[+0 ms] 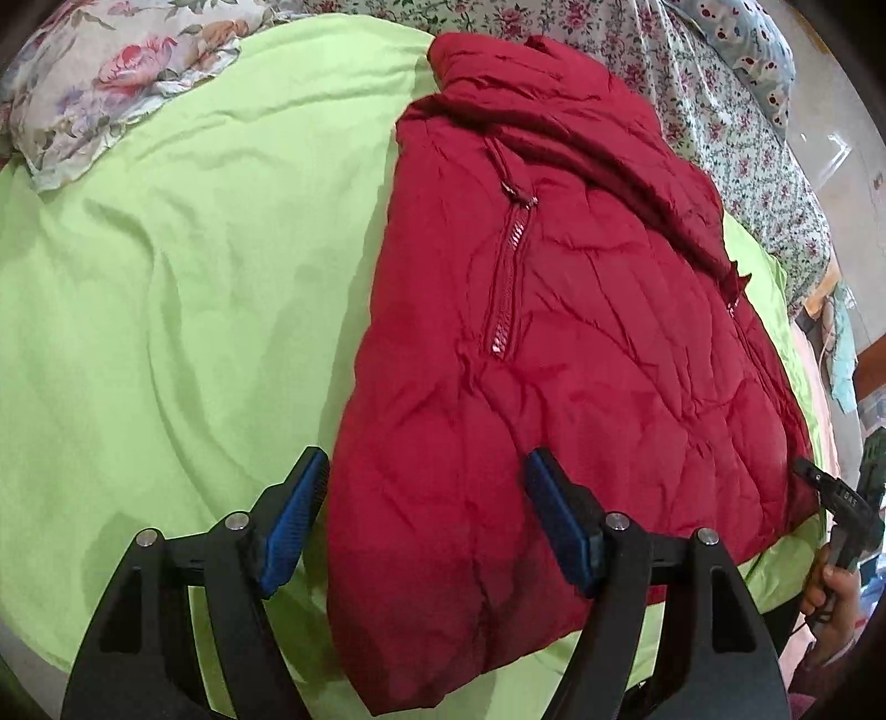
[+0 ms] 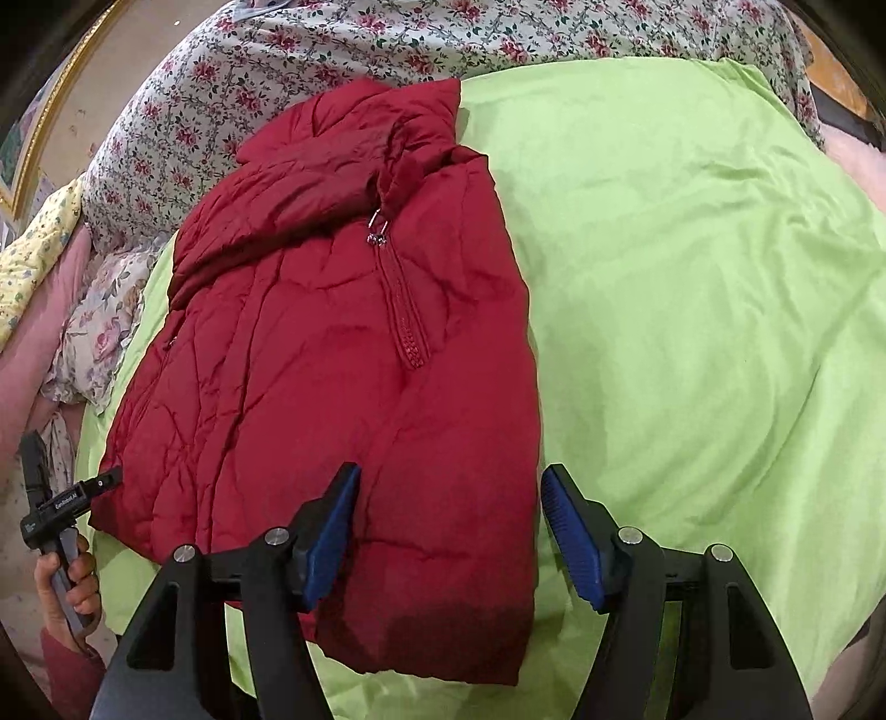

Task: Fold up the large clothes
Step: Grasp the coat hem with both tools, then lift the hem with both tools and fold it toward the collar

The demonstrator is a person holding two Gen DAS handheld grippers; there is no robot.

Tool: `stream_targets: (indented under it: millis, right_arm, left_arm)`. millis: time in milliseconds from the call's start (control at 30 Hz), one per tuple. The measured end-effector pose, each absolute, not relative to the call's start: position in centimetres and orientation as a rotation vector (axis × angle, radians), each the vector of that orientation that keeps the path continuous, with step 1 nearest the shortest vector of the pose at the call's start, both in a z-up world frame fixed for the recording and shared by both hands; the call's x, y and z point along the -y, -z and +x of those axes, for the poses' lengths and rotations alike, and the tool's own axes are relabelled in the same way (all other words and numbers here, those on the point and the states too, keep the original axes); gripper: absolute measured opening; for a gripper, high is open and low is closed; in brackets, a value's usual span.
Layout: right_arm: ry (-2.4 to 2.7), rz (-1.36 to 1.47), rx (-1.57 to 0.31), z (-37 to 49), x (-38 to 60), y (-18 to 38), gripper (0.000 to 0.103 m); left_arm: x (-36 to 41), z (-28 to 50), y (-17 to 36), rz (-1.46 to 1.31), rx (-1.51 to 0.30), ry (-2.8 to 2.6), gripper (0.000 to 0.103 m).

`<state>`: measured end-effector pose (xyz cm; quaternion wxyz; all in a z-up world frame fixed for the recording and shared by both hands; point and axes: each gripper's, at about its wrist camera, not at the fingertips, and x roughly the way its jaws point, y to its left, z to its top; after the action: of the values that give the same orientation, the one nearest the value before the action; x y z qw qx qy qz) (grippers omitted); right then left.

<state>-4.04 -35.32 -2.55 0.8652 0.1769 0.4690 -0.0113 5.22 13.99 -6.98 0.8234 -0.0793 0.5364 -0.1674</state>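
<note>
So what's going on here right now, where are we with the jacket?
A person holds a gripper in each hand over a red puffer jacket lying on a green sheet on the bed. It looks already folded lengthwise into a narrow stack, collar at the far end, zipper on top. The left gripper and right gripper are both open near its bottom hem, each straddling a different long edge, gripping nothing. A floral quilt lies beyond the collar.
</note>
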Motion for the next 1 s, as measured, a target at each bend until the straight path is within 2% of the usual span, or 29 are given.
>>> stream_targets:
  millis: [267,333,400,433,467,533,667,1000]
  right_arm:
    - [-0.002,0.381,-0.989,-4.0,35.0,3.1,0.059]
    - [-0.007,0.384,-0.991,-4.1,35.0,3.3,0.052]
    - [-0.016,0.381,-0.983,-4.3,34.8,3.2,0.043]
    - [-0.022,0.382,-0.978,-4.4,34.7,3.1,0.037]
    - [-0.027,0.381,-0.972,-4.6,34.6,3.0,0.035]
    - [-0.040,0.391,-0.960,-4.9,34.6,2.8,0.029]
    - [-0.085,0.445,-0.923,-5.9,34.9,2.3,0.026]
    - [-0.238,0.495,-0.825,-8.9,34.9,-0.8,0.023]
  left_arm:
    - [-13.0,4.3,7.4,-0.157,-1.164,0.434,0.073]
    - [-12.5,3.9,7.2,-0.131,-1.154,0.452,0.073]
    - [-12.2,3.5,7.1,-0.112,-1.143,0.468,0.057]
    - [-11.9,3.4,7.0,-0.102,-1.139,0.478,0.041]
    - [-11.8,3.3,6.8,-0.089,-1.133,0.479,0.034]
    - [-11.5,3.0,6.4,-0.067,-1.115,0.485,0.026]
    - [-11.8,2.0,5.3,-0.048,-1.077,0.496,0.019]
    - [-13.8,0.1,1.8,-0.111,-1.013,0.539,0.015]
